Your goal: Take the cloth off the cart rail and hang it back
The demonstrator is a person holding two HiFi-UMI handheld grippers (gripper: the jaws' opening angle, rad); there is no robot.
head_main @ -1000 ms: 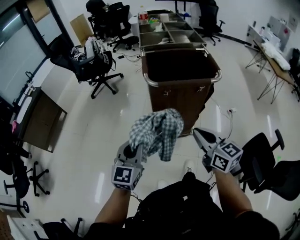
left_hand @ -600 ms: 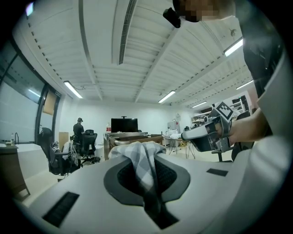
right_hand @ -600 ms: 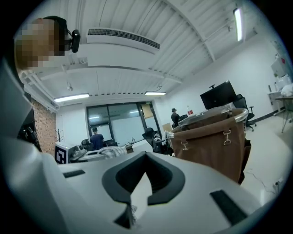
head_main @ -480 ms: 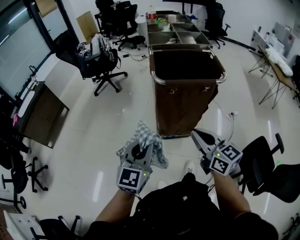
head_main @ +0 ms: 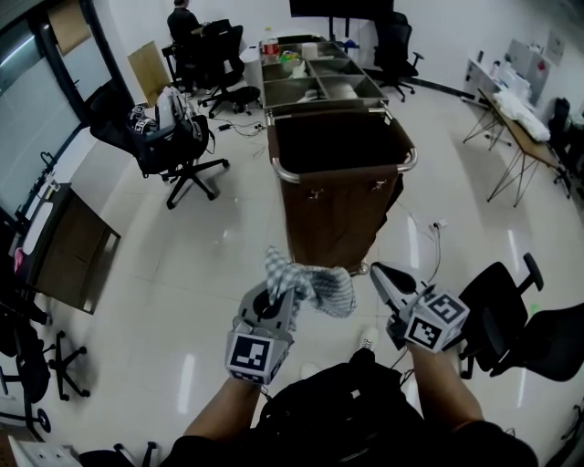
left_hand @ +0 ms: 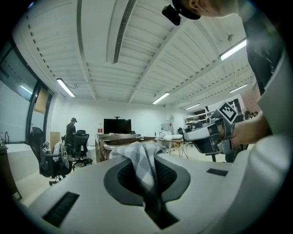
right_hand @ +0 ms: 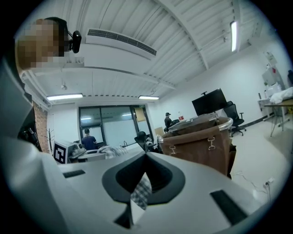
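A blue-and-white checkered cloth (head_main: pixel 315 285) is bunched in my left gripper (head_main: pixel 276 296), which is shut on it. The cloth drapes to the right of the jaws. In the left gripper view the cloth (left_hand: pixel 137 157) rises out of the closed jaws. My right gripper (head_main: pixel 379 271) is level with it, a little to the right of the cloth, jaws closed. In the right gripper view a small checkered patch (right_hand: pixel 142 192) shows in the slit between the closed jaws. The brown cart (head_main: pixel 338 201) with its chrome rail (head_main: pixel 339 173) stands just ahead; nothing hangs on the rail.
Grey bins with supplies (head_main: pixel 315 77) sit on the cart's far half. Black office chairs stand at the left (head_main: pixel 173 137) and close on my right (head_main: pixel 497 306). A folded table (head_main: pixel 68 246) leans at the left. A cable (head_main: pixel 433 228) lies on the floor. A person (head_main: pixel 182 18) sits far back.
The left gripper has dropped lower with the cloth, which hung large and loose a second ago and is now bunched and draped to the right. The right gripper has barely moved.
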